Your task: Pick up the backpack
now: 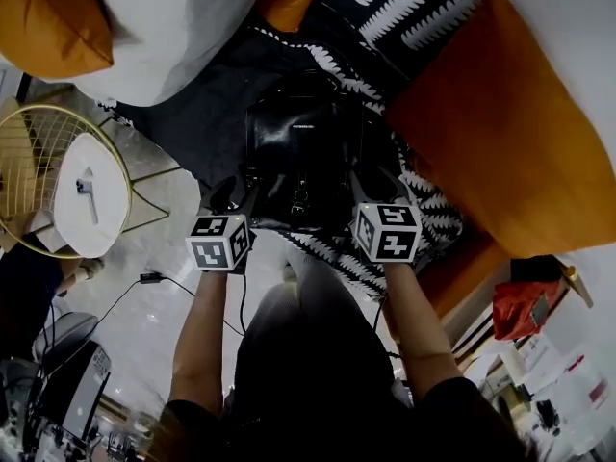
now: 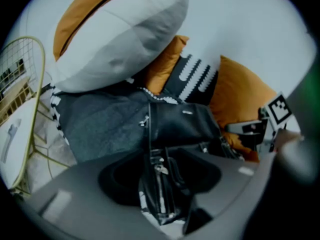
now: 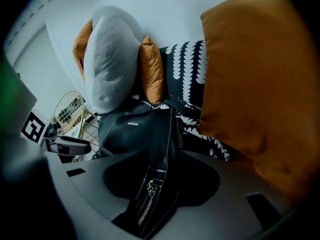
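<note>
A black leather backpack (image 1: 303, 152) lies on a dark throw on the sofa, just in front of me. My left gripper (image 1: 234, 194) is at its left side and my right gripper (image 1: 379, 187) at its right side, both pointing steeply down. In the left gripper view the backpack's (image 2: 185, 124) zippered side edge runs down between the wide-apart jaws of the left gripper (image 2: 160, 184). The right gripper view shows the stitched, zippered edge of the backpack (image 3: 132, 129) between the spread jaws of the right gripper (image 3: 160, 184). Neither pair presses on it.
A large orange cushion (image 1: 500, 123) leans at the right, close to my right gripper. A pale grey pillow (image 1: 173, 27) and a black-and-white patterned throw (image 1: 404, 8) lie behind the backpack. A gold wire side table (image 1: 38, 133) stands at the left. A red bag (image 1: 525, 306) sits lower right.
</note>
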Motion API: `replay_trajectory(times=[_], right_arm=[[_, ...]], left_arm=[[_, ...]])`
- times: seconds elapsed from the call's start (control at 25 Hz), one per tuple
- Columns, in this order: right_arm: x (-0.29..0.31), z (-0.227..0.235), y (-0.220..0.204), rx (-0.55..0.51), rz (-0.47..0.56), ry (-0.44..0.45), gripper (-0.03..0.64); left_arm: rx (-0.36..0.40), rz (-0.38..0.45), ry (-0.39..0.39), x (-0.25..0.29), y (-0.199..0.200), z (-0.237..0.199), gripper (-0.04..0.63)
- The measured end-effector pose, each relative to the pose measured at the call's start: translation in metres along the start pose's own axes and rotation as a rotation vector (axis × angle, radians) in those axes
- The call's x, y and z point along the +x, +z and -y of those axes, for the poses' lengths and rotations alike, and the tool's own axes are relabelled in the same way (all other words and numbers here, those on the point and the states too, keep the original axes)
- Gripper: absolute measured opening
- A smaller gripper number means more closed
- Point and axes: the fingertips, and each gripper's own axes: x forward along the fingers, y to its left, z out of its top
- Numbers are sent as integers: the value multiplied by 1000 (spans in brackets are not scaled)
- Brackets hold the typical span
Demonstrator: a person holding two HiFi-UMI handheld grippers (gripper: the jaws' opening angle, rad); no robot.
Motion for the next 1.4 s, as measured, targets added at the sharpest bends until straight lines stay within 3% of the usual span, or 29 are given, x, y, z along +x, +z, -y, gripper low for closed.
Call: replay_trajectory(times=[0.4,0.92,1.4], right_arm=[[39,16,-10,0,-12,0,170],[61,18,-17,26,-33,72,176],[53,13,-15,-39,-19,82,128]], left_arm=[[-3,-3,7,36,7,-18,228],[-58,-8,3,69,13,-26,258],[-85,-4,-70,76,10,-20,229]])
